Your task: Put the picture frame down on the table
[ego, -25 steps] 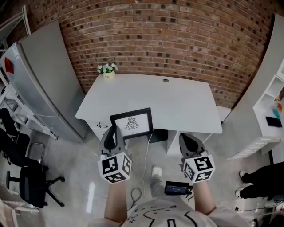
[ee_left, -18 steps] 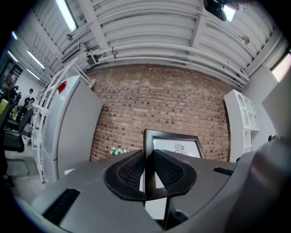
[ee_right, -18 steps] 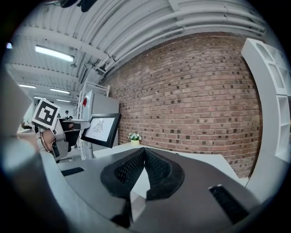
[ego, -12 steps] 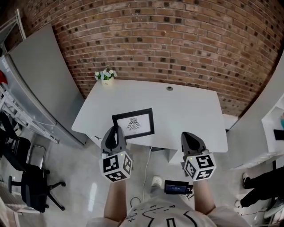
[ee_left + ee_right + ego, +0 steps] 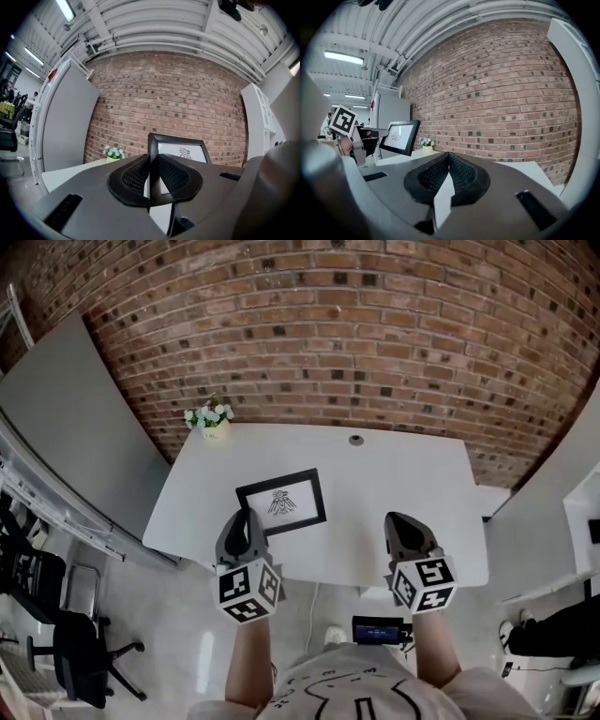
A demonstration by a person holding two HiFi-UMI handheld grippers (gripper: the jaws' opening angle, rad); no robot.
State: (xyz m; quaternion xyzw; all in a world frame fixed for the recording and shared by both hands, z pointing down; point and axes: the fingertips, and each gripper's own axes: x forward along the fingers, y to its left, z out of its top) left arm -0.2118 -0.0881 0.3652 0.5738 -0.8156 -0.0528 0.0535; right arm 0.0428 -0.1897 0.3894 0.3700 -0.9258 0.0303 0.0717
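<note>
Pot (image 5: pixel 214 430): small and pale, on the table's (image 5: pixel 394 484) far left corner by the brick wall (image 5: pixel 328 334); it holds white flowers (image 5: pixel 208 414).
Picture frame (image 5: pixel 281 502): black with a white print, held up over the front left part of the table; in the right gripper view its lower edge looks clear of the top.
Left gripper (image 5: pixel 246 517): jaws narrowed onto the frame's left edge, pads pressing both sides; the print faces back toward the person.
Right gripper (image 5: pixel 401 521): jaws together, with nothing between them.
Pose: both forearms reach forward from the person's body. The two grippers sit side by side and well apart over the table's front edge, pointing roughly level toward the wall.
</note>
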